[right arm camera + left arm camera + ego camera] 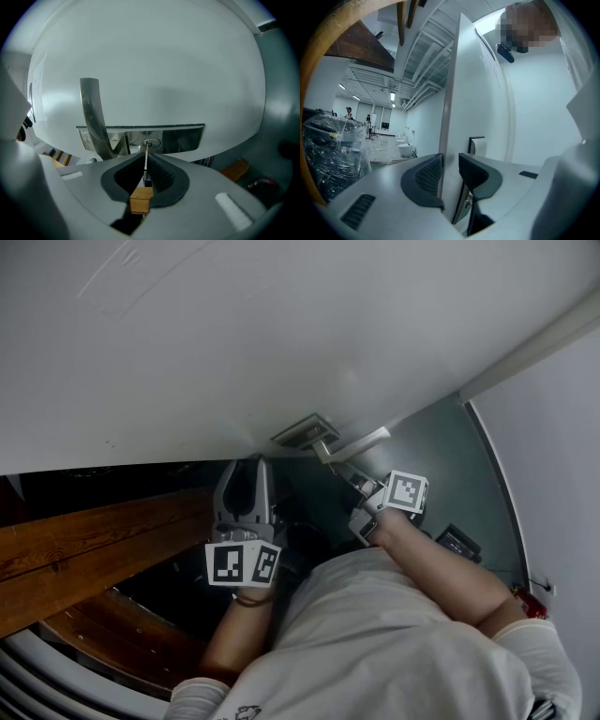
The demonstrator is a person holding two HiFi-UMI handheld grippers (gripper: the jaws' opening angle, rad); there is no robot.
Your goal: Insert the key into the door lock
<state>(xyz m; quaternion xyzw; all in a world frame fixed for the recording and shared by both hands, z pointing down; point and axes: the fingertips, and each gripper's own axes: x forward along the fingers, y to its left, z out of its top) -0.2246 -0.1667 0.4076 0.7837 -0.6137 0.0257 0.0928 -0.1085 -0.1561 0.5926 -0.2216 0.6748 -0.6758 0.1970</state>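
The white door (281, 334) carries a metal lock plate (305, 432) with a lever handle (356, 443). My right gripper (352, 479) is shut on a thin key (146, 161) that has a wooden tag (141, 199). In the right gripper view the key's tip sits at the keyhole (151, 143) in the lock plate (183, 138), just right of the handle (93, 117); how deep the tip sits is hidden. My left gripper (246, 465) is to the left, clamped on the door's edge (451, 117), with one pad on each face.
Wooden boards (84, 559) lie at the lower left. On the grey-green floor to the right are a black box (459, 542) and a small red thing (530, 601). Past the door edge stand a plastic-wrapped bundle (328, 150) and an open room.
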